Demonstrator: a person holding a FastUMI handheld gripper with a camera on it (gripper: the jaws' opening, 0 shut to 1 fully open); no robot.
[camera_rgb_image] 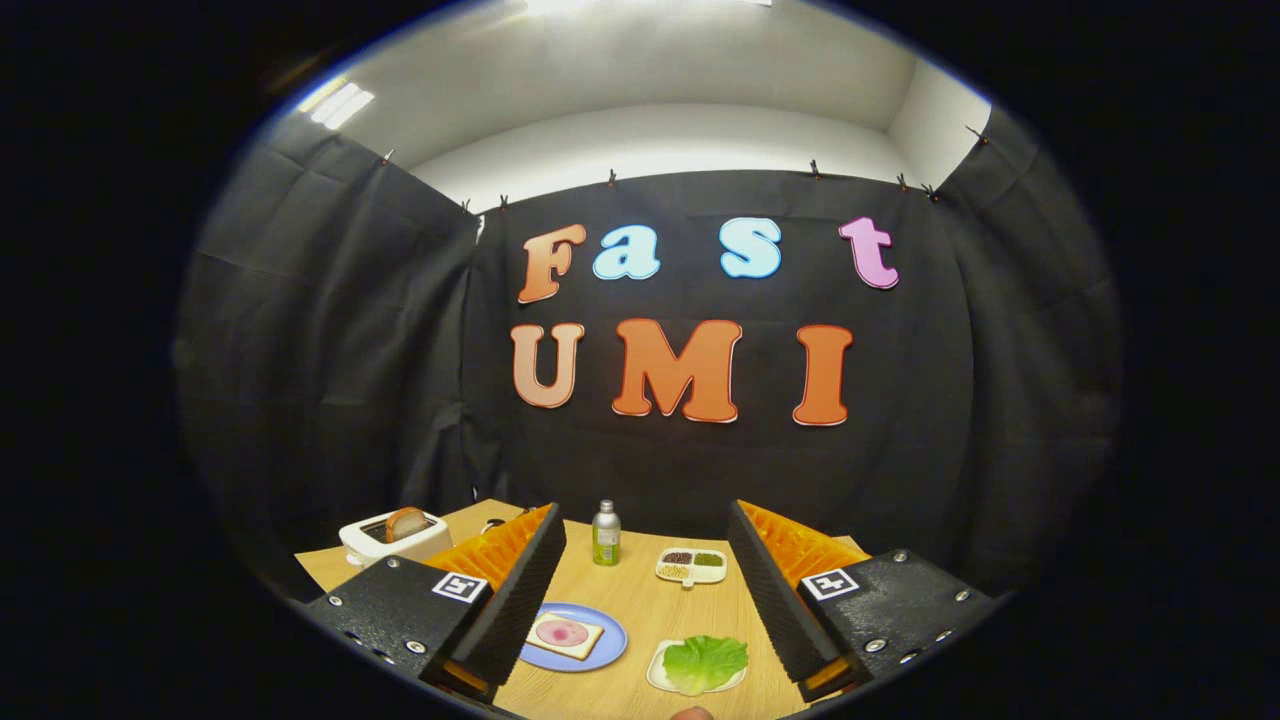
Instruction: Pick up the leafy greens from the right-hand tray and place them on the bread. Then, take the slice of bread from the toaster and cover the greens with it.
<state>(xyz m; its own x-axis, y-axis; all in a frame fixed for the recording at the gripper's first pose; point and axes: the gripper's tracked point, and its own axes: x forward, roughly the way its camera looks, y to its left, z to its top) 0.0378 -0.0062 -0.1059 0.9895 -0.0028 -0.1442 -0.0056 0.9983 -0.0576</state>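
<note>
My gripper (645, 570) is open, its two fingers spread wide above the wooden table (640, 610) with nothing between them. Below and between the fingers lies a green lettuce leaf (706, 662) on a small white tray (660, 675), nearer the right finger. To its left a blue plate (610, 645) holds a bread slice (564, 634) with a pink round of meat on top, partly tucked behind the left finger. Beyond the left finger stands a white toaster (392, 538) with a brown bread slice (405, 522) sticking up out of its slot.
A green metal bottle (606, 534) stands upright at the far middle of the table. To its right sits a white divided dish (691, 567) with small portions of seeds and spices. Black cloth walls close the booth behind and at both sides.
</note>
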